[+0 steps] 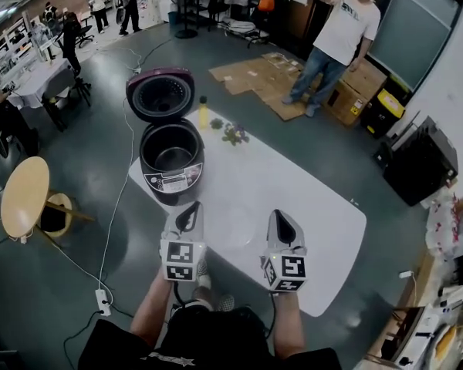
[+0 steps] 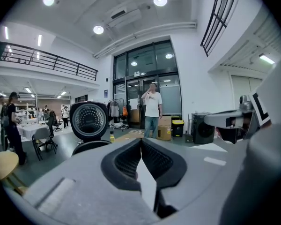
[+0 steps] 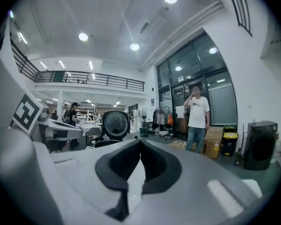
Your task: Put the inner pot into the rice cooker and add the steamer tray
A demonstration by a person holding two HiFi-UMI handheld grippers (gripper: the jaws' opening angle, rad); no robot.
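Observation:
The black rice cooker (image 1: 172, 160) stands at the far left end of the white table (image 1: 309, 206), its round lid (image 1: 160, 93) swung up and open. A metal inner pot shows inside it. A faint clear round shape (image 1: 236, 231) lies on the table between my grippers; I cannot tell what it is. My left gripper (image 1: 190, 214) and right gripper (image 1: 282, 222) hover side by side over the near table edge, both shut with nothing between the jaws. In the left gripper view the gripper (image 2: 141, 139) points at the cooker lid (image 2: 89, 120). The right gripper (image 3: 140, 141) sees that lid (image 3: 115, 124) further left.
A yellow bottle (image 1: 203, 114) and a small bunch of flowers (image 1: 234, 134) sit at the table's far end beside the cooker. A person (image 1: 336, 41) stands beyond by cardboard boxes. A round wooden table (image 1: 25, 196) and a cable with a power strip (image 1: 103, 301) lie on the floor at left.

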